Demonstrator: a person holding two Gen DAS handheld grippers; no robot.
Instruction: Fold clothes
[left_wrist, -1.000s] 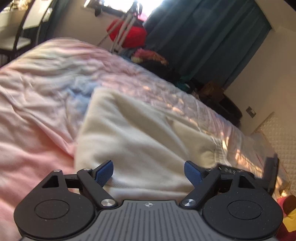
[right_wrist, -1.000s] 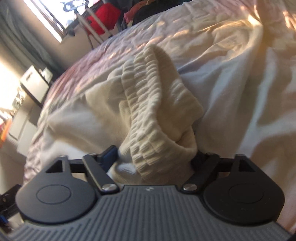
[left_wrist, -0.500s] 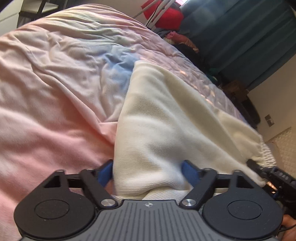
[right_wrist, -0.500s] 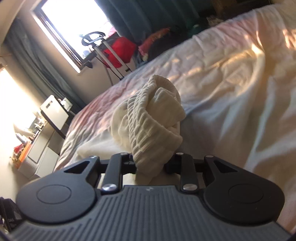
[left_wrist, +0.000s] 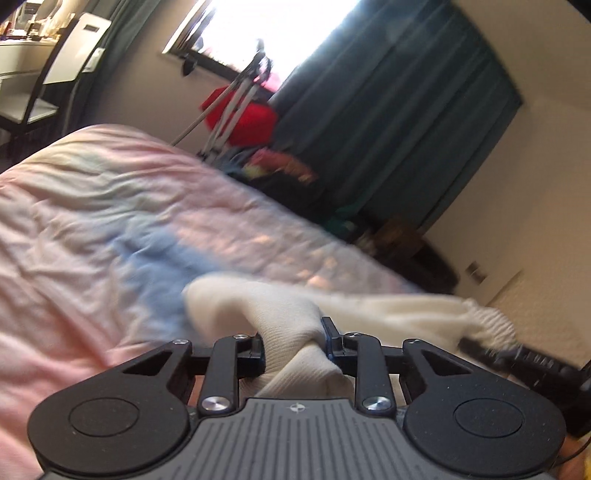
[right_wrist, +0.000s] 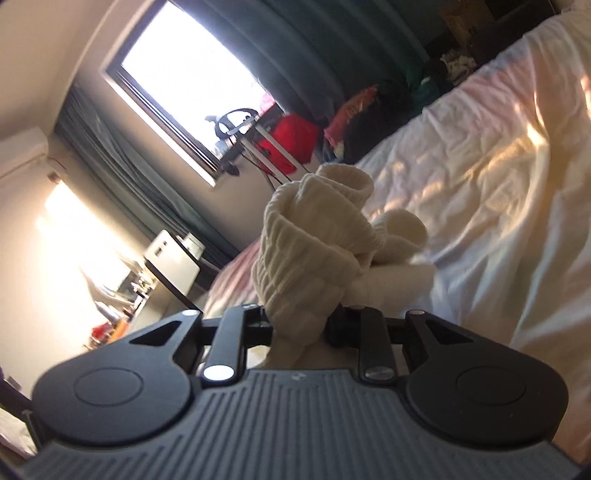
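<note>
I am now clamping my left claw (left_wrist: 295, 350), open a second ago, on the cream sweater (left_wrist: 284, 314), while my right claw (right_wrist: 301, 326) is gripping its ribbed hem; the sweater is lifting off the bed (left_wrist: 92, 221) ahead, ready to fold

Daylight pours in through the window (right_wrist: 188, 92), which is blown out to plain white in both views. Warm patches of sun fall across the bed (right_wrist: 480, 177) and on the wall (right_wrist: 70, 236) at left in the right wrist view. The curtain (left_wrist: 388, 122) stays dark and dull. The left wrist view is smeared with motion blur (worst along the bed's far edge and on the cream garment (left_wrist: 388, 306)). Both fisheye pictures bend straight lines near the edges, and the window frame curves. The gripper bodies lie in shadow.
</note>
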